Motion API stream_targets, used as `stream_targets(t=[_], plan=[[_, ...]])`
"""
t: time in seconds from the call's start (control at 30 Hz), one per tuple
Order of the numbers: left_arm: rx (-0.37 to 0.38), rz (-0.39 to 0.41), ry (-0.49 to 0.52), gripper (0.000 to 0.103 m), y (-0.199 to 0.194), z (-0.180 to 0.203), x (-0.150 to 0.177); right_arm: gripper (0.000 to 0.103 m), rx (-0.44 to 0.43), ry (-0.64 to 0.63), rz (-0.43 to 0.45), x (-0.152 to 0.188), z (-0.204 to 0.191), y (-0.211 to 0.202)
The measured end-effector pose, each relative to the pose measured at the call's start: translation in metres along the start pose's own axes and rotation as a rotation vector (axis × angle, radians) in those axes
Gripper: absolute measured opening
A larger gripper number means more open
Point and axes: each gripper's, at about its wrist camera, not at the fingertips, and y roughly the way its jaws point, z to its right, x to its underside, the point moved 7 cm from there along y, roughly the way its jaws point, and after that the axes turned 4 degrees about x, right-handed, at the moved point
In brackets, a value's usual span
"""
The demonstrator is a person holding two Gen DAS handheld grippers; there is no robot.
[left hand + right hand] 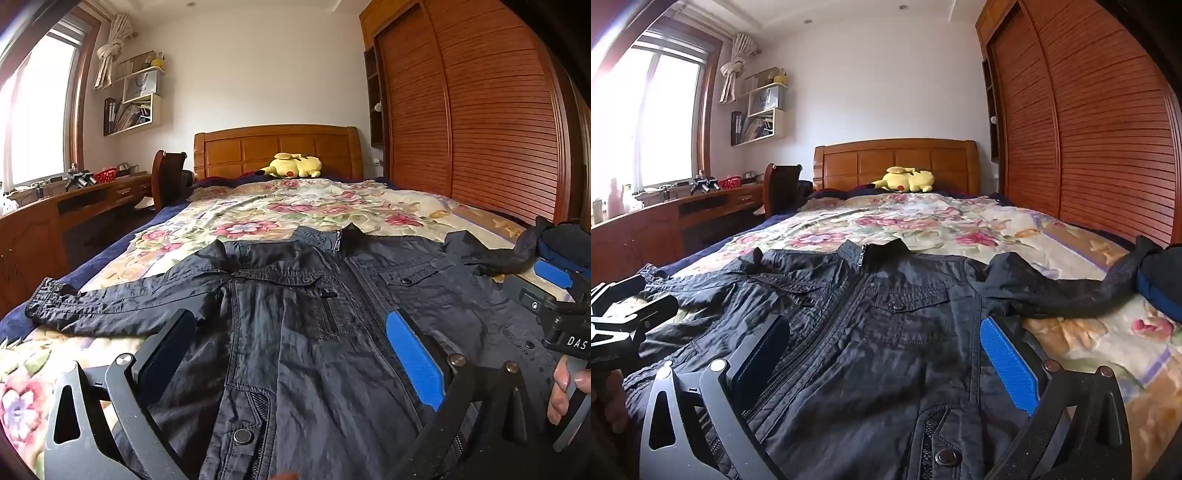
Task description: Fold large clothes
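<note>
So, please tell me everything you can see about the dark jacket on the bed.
The jacket is dark navy or black, of thin, crinkled fabric. It lies face up and zipped on the floral bedspread, collar toward the headboard, sleeves spread sideways. It has snap-flap chest pockets and a zip pocket. Both open grippers hover over its lower part, gripping nothing.

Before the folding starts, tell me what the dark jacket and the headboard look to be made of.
Jacket: probably a thin synthetic weave such as nylon, with a slight sheen and fine crinkles; metal-looking snaps and zip. Headboard: looks like varnished wood, orange-brown, glossy, with raised panels; solid or veneer cannot be told.
</note>
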Motion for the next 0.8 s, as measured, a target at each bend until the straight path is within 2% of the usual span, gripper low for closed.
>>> stream_targets(t=[0.8], plan=[[-0.006, 0.008, 0.002, 0.103, -0.0042, -0.0016, -0.0019, 0.103, -0.005, 0.008, 0.005, -0.0003, 0.0016, 0.0004]])
